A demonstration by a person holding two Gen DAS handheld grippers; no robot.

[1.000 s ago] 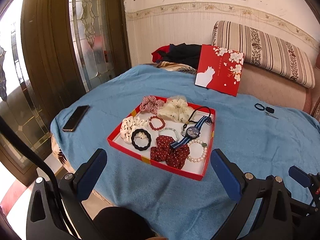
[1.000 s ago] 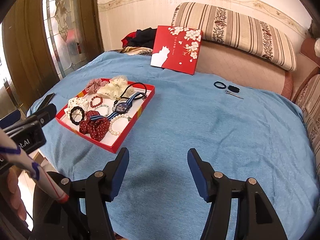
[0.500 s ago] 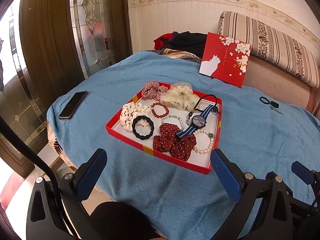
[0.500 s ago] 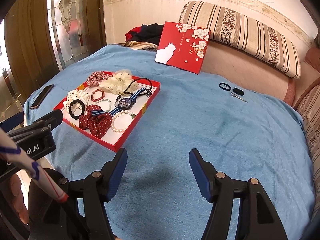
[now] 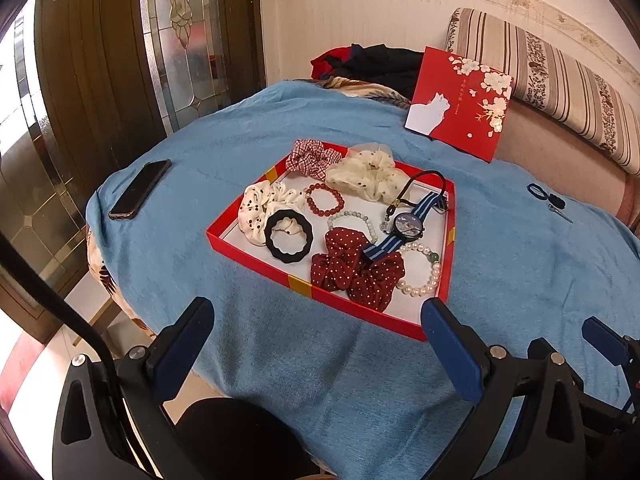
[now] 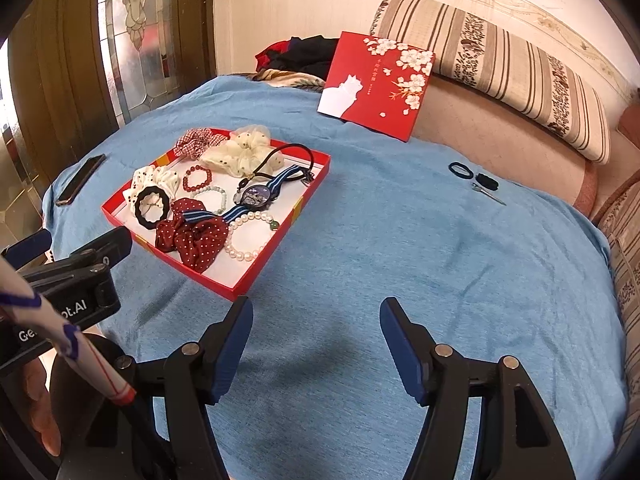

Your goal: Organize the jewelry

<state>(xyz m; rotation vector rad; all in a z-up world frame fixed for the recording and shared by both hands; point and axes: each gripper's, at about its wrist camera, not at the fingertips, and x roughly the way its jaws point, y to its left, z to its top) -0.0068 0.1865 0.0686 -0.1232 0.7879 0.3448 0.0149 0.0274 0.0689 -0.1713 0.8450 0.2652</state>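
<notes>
A shallow red tray (image 5: 256, 249) sits on a blue cloth (image 5: 520, 264), crowded with scrunchies, bead bracelets and a wristwatch (image 5: 408, 225) on a blue striped strap, its near end lying over a dark red polka-dot scrunchie (image 5: 352, 272) beside a pearl bracelet (image 5: 424, 270). The left gripper (image 5: 318, 346) hangs over the cloth just short of the tray's near edge, its blue-padded fingers spread wide and holding nothing. A dark phone (image 5: 140, 189) lies well to the tray's left, and a red card with a white cat (image 5: 460, 104) leans upright beyond it.
</notes>
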